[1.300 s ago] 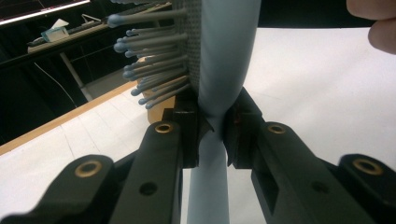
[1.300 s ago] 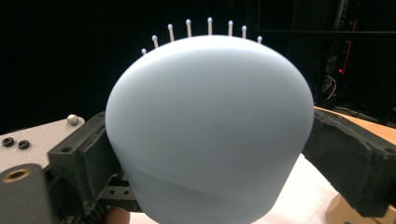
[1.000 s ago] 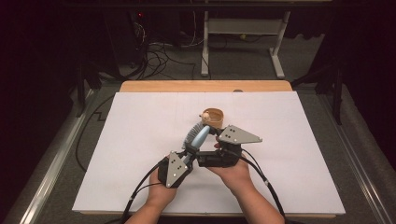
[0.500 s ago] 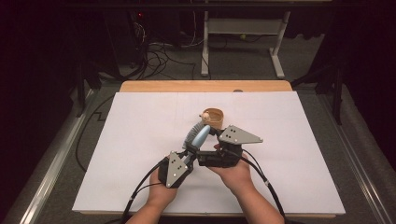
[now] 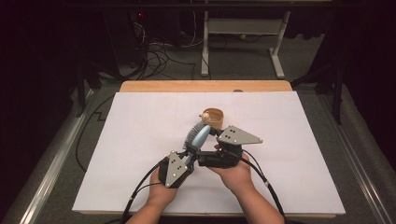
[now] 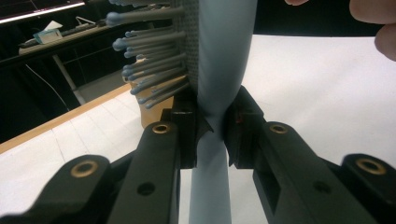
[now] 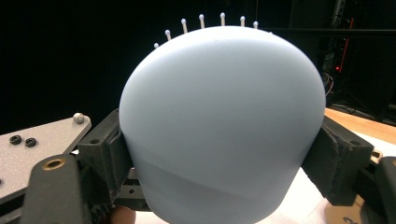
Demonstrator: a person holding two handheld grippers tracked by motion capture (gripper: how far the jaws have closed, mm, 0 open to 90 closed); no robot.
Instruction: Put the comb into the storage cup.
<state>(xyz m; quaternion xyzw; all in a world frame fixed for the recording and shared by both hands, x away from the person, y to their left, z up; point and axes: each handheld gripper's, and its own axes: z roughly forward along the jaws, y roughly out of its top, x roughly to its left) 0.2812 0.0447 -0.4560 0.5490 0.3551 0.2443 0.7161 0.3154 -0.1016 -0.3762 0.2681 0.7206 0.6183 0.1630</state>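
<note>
A pale blue hairbrush [image 5: 201, 134] with grey bristles is held between both grippers above the white board [image 5: 130, 149], near its middle front. My left gripper [image 5: 189, 157] is shut on the thin handle [image 6: 211, 186], just below the bristled head [image 6: 154, 70]. My right gripper [image 5: 206, 149] comes in from the right, its jaws pressed against both sides of the brush's rounded back [image 7: 219, 121]. In the left gripper view the left gripper [image 6: 212, 126] pinches the neck. The right gripper [image 7: 222, 156] spans the wide head.
A small round wooden cup [image 5: 215, 117] stands on the board just beyond the brush tip. A wooden strip [image 5: 205, 86] edges the far side of the board. Cables trail from both grippers toward the near edge. A table frame [image 5: 243, 42] stands on the floor behind.
</note>
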